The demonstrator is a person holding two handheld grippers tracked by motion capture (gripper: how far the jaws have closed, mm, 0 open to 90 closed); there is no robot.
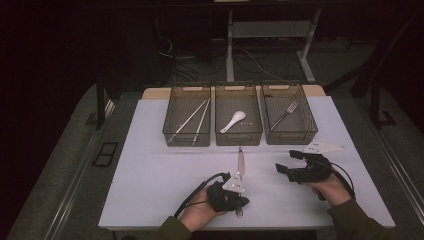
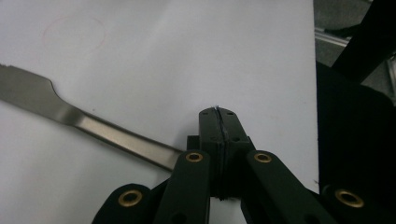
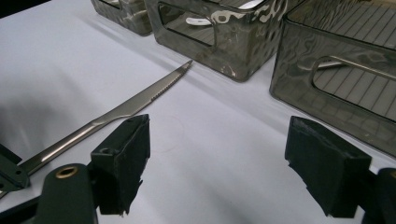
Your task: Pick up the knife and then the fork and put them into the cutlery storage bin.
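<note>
A slim steel table knife point(image 3: 126, 108), smooth and shiny with a serrated edge, lies flat on the matte white table point(image 1: 150, 170). Its long axis runs toward the middle of three smoky translucent plastic bins point(image 1: 239, 122), tip nearest that bin, which holds a white ceramic spoon point(image 1: 233, 121). The left bin holds metal chopsticks point(image 1: 192, 120), the right a fork point(image 1: 286, 114). The left tongs point(image 2: 218, 114) are pressed together just beside the knife's handle, nothing between them; the right tongs point(image 3: 217, 161) stand spread above the table

My two tongs are black. The knife point(image 1: 240, 162) is shiny silver. The table point(image 1: 150, 165) is white. The spoon point(image 1: 233, 121) is white too.
</note>
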